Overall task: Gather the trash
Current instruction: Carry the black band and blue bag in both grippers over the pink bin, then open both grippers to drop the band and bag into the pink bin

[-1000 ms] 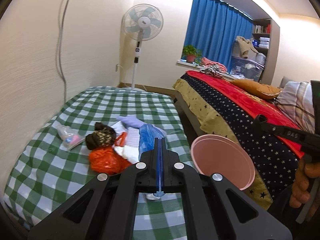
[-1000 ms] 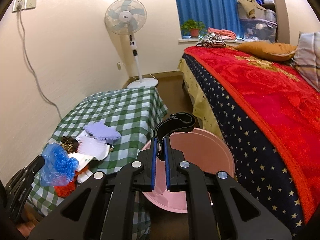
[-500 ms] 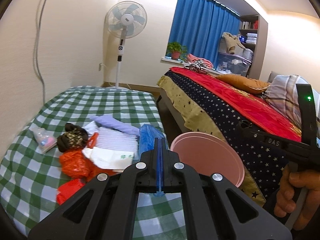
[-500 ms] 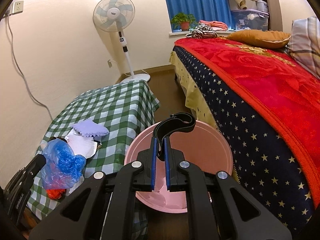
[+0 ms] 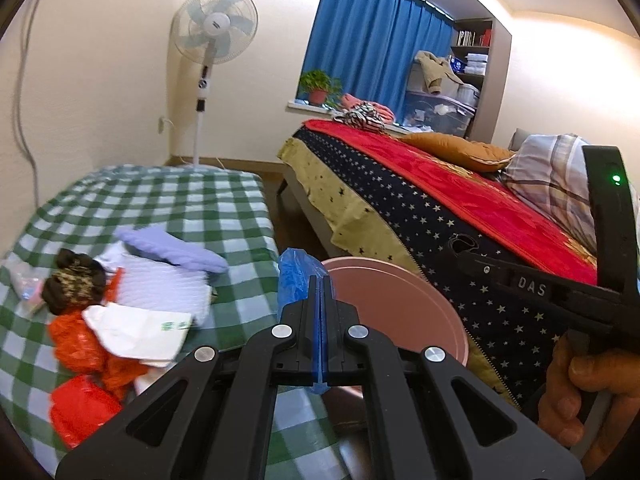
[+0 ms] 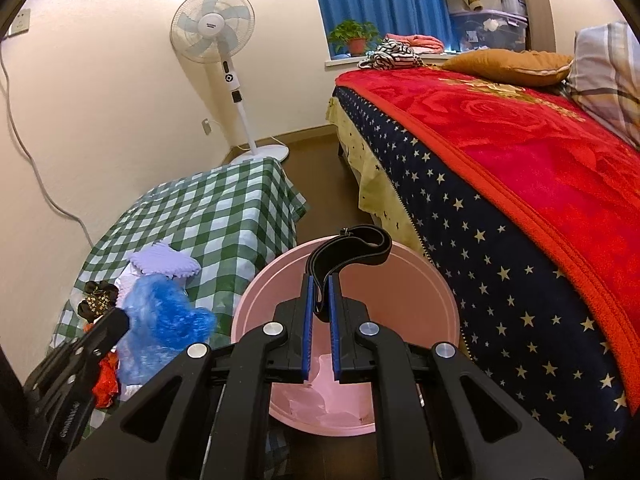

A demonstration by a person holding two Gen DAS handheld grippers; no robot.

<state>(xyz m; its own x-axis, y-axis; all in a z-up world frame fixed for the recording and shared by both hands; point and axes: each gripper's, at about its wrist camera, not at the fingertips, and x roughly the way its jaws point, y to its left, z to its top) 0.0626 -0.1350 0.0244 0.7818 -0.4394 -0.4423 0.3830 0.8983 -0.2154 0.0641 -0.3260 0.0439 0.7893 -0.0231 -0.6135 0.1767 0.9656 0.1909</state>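
Left tool (image 5: pixel 321 280) clamped on blue bag (image 5: pixel 294 280); right tool (image 6: pixel 321 280) gripping black strap (image 6: pixel 352 246) over pink bin (image 6: pixel 440 300)

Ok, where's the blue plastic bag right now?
The blue plastic bag is pinched in the left gripper, over the checked table's right edge, just left of the pink bin.

Quick tally of what's visible: one pink bucket (image 6: pixel 416 280), one standing fan (image 6: pixel 214 26), one potted plant (image 6: pixel 354 36), and one blue curtain (image 5: pixel 376 52). Two beds or bed-like surfaces: one under a green checked cover (image 5: pixel 160 200), one under a red blanket (image 6: pixel 520 128). Pillows come to two, an orange one (image 6: pixel 508 62) and a plaid one (image 5: pixel 556 176). In the trash pile there's one blue plastic bag (image 6: pixel 164 320), one lilac cloth (image 5: pixel 172 246), one dark patterned bundle (image 5: pixel 74 280), and a couple of orange-red bags (image 5: pixel 80 368). One wall socket (image 6: pixel 20 22) too.
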